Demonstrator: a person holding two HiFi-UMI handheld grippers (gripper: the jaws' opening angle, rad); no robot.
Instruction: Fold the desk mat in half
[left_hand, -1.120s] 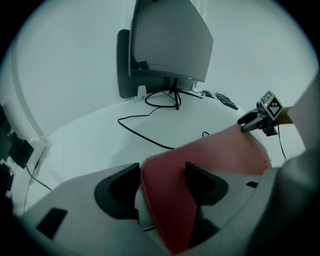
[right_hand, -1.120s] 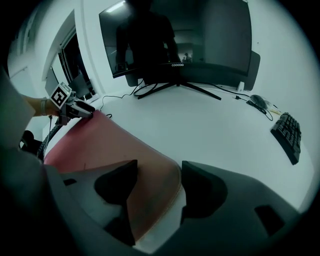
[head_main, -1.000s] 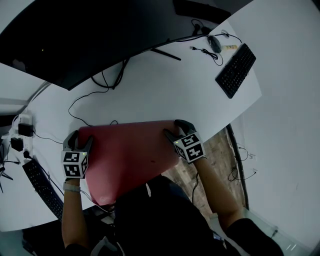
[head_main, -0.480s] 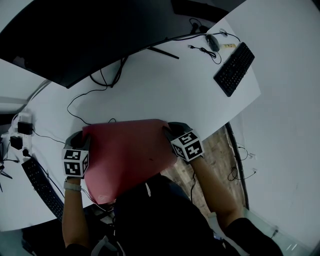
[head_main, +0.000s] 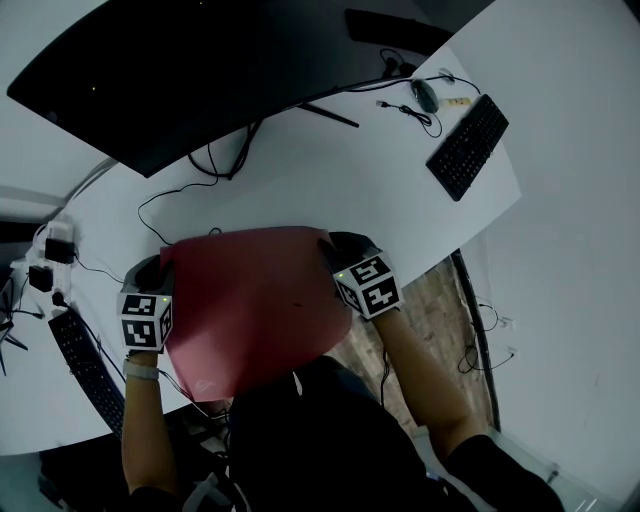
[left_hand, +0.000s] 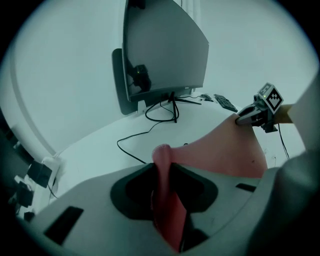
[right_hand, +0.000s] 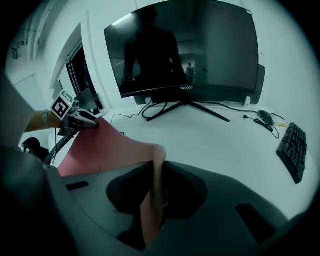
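Observation:
The red desk mat (head_main: 250, 305) lies at the near edge of the white desk (head_main: 330, 170), its far edge raised off the surface. My left gripper (head_main: 150, 272) holds the mat's far left corner. Its jaws are closing, with the mat (left_hand: 225, 155) pinched between them at the left gripper (left_hand: 162, 170). My right gripper (head_main: 335, 250) holds the far right corner. Its jaws are closing too, and the mat (right_hand: 100, 147) runs up between them at the right gripper (right_hand: 156, 180). Between the two grippers the mat sags in a shallow curve.
A large curved monitor (head_main: 200, 80) stands at the back on a thin-legged stand. A black keyboard (head_main: 468, 140) and a mouse (head_main: 427, 95) lie far right. A second keyboard (head_main: 85, 365) and power adapters (head_main: 45, 260) sit left. Black cables (head_main: 170, 200) run just beyond the mat.
Both grippers have closed on the mat's far corners. They have raised that edge and carried it a little farther over the desk, and the mat now bows between them.

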